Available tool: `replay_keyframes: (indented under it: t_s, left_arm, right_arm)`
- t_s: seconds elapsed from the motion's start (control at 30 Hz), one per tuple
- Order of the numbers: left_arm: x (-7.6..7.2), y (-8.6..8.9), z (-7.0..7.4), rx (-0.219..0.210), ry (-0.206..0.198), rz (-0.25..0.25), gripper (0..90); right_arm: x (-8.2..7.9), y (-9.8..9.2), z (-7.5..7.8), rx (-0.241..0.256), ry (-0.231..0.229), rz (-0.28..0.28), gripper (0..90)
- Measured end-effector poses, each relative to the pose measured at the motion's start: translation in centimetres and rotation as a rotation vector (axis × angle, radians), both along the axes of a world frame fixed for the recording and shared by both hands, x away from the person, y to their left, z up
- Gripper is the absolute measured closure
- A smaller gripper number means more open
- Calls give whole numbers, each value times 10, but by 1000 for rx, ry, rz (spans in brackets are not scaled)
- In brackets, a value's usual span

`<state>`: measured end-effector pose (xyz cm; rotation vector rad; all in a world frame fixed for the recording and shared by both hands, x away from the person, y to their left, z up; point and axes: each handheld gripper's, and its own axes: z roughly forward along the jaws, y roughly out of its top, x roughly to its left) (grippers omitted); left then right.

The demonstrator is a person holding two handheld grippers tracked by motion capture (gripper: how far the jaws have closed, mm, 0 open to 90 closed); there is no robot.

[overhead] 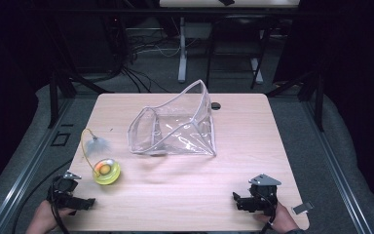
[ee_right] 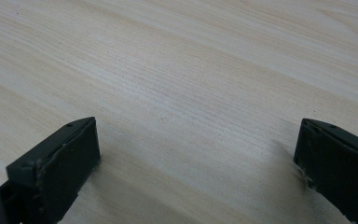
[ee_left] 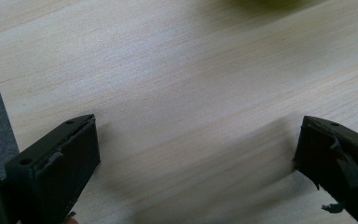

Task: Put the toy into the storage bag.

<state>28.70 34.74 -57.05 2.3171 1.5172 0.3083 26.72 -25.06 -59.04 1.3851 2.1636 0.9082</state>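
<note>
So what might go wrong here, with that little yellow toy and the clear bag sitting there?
The yellow toy is round and low, with a thin wire loop rising from it. The open left tool may push it along the table instead of gripping it. The clear bag looks light and floppy, with only one side raised. A nudge might fold its mouth shut or slide it away. The right tool is also open and apart from the bag.

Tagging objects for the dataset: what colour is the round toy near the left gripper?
Yellow-green round toy, orange-and-white centre; clearest in the high view.
</note>
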Motion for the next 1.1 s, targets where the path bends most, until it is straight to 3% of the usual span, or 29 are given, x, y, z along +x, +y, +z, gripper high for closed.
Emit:
replay_keyframes:
  t_s: [0.47,0.73,1.1]
  left_arm:
    - [0,0,0,-2,-5,-9,0]
    - [1,-4,3,9,32,-37,1]
    - [-3,-11,27,-41,-14,-58,1]
  right_arm:
    - [0,0,0,0,0,1,0]
    - [0,0,0,0,0,1,0]
    - [0,0,0,1,0,2,0]
